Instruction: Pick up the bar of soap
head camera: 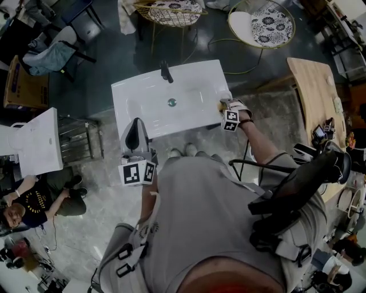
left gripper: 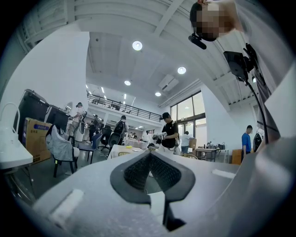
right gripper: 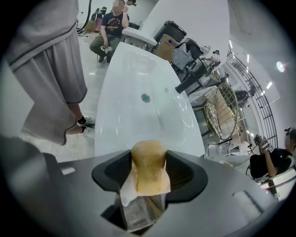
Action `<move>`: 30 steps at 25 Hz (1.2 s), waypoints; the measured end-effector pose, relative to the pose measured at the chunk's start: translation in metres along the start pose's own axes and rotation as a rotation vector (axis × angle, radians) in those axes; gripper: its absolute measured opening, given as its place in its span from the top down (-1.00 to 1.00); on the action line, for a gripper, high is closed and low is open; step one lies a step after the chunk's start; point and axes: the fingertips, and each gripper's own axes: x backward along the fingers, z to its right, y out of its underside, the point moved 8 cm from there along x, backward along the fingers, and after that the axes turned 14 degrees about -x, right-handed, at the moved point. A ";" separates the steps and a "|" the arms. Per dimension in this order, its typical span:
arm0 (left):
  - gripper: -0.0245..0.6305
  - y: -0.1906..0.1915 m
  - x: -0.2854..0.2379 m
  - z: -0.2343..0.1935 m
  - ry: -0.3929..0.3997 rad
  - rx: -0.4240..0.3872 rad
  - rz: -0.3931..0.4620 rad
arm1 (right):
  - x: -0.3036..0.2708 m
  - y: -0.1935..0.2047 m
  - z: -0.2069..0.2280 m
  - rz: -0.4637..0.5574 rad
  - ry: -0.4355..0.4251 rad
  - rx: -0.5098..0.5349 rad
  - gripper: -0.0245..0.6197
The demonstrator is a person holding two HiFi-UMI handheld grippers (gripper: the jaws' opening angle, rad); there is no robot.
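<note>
A tan bar of soap (right gripper: 149, 166) stands between the two black pads of my right gripper (right gripper: 149, 172), and both pads press on its sides. A white slip (right gripper: 126, 194) lies under the soap. In the head view the right gripper (head camera: 224, 106) points steeply down at the right edge of the white sink (head camera: 143, 97), with the soap (head camera: 221, 105) just visible at its tip. My left gripper (head camera: 136, 122) is held level over the sink's near edge. Its jaws (left gripper: 149, 155) meet at the tip with nothing between them.
The sink has a black faucet (head camera: 166, 72) at the back and a drain (head camera: 171, 102) in the basin. A second white sink (head camera: 34, 143) stands at the left, with a person seated on the floor (head camera: 28, 200) near it. A wooden table (head camera: 317, 91) is at the right, and wire chairs (head camera: 171, 11) stand behind.
</note>
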 end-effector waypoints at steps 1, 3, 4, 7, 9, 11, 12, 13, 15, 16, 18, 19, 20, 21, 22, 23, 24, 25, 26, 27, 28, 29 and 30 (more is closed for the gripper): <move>0.95 0.000 0.000 0.000 0.001 -0.001 0.001 | 0.000 0.000 0.000 -0.001 -0.001 -0.003 0.20; 0.95 -0.001 -0.001 0.001 0.005 -0.003 0.003 | -0.001 0.000 0.001 -0.014 -0.009 0.002 0.20; 0.95 -0.001 -0.001 0.002 0.007 -0.005 0.004 | -0.003 -0.001 0.001 -0.024 -0.013 0.010 0.20; 0.95 -0.001 -0.002 0.005 0.017 -0.005 0.000 | -0.009 -0.004 0.000 -0.036 -0.021 -0.005 0.15; 0.95 -0.002 -0.002 0.007 0.023 -0.006 -0.004 | -0.012 -0.004 0.000 -0.022 -0.029 -0.048 0.13; 0.95 -0.003 -0.002 0.008 0.028 -0.010 -0.006 | -0.013 -0.005 0.002 -0.020 -0.033 -0.065 0.13; 0.95 -0.003 -0.002 0.009 0.029 -0.011 -0.007 | -0.012 -0.007 0.003 -0.024 -0.039 -0.070 0.14; 0.95 -0.003 -0.003 0.009 0.030 -0.013 -0.008 | -0.012 -0.008 0.005 -0.024 -0.046 -0.082 0.15; 0.95 -0.004 -0.003 0.010 0.033 -0.016 -0.007 | -0.009 -0.009 0.010 -0.015 -0.059 -0.126 0.15; 0.95 -0.004 -0.003 0.010 0.035 -0.017 -0.005 | -0.007 -0.009 0.012 -0.008 -0.057 -0.146 0.16; 0.95 -0.005 -0.003 0.011 0.038 -0.021 -0.004 | -0.002 -0.006 0.014 0.016 -0.026 -0.171 0.20; 0.95 -0.005 -0.004 0.011 0.040 -0.022 -0.005 | 0.001 -0.005 0.016 0.033 -0.004 -0.179 0.21; 0.95 -0.004 -0.004 0.011 0.041 -0.022 -0.006 | 0.005 -0.006 0.017 0.050 0.017 -0.187 0.21; 0.95 -0.004 -0.005 0.011 0.043 -0.022 -0.007 | 0.008 -0.006 0.018 0.064 0.028 -0.195 0.21; 0.95 -0.003 -0.005 0.012 0.046 -0.021 -0.008 | 0.010 -0.006 0.018 0.074 0.029 -0.209 0.22; 0.95 -0.003 -0.005 0.013 0.049 -0.021 -0.010 | 0.012 -0.006 0.017 0.083 0.024 -0.230 0.22; 0.95 -0.003 -0.006 0.013 0.054 -0.021 -0.011 | 0.014 -0.006 0.018 0.093 0.018 -0.259 0.22; 0.95 -0.004 -0.006 0.015 0.059 -0.022 -0.013 | 0.016 -0.006 0.019 0.104 0.012 -0.295 0.22; 0.95 -0.004 -0.007 0.016 0.064 -0.023 -0.013 | 0.019 -0.006 0.022 0.118 0.007 -0.334 0.22; 0.95 -0.004 -0.008 0.017 0.069 -0.024 -0.013 | 0.022 -0.006 0.026 0.134 0.004 -0.373 0.22; 0.95 -0.004 -0.009 0.018 0.072 -0.025 -0.011 | 0.024 -0.006 0.030 0.151 0.001 -0.413 0.22; 0.95 -0.004 -0.010 0.018 0.075 -0.026 -0.010 | 0.026 -0.005 0.034 0.167 -0.002 -0.457 0.22; 0.95 -0.004 -0.010 0.018 0.077 -0.027 -0.010 | 0.029 -0.005 0.039 0.184 -0.005 -0.505 0.22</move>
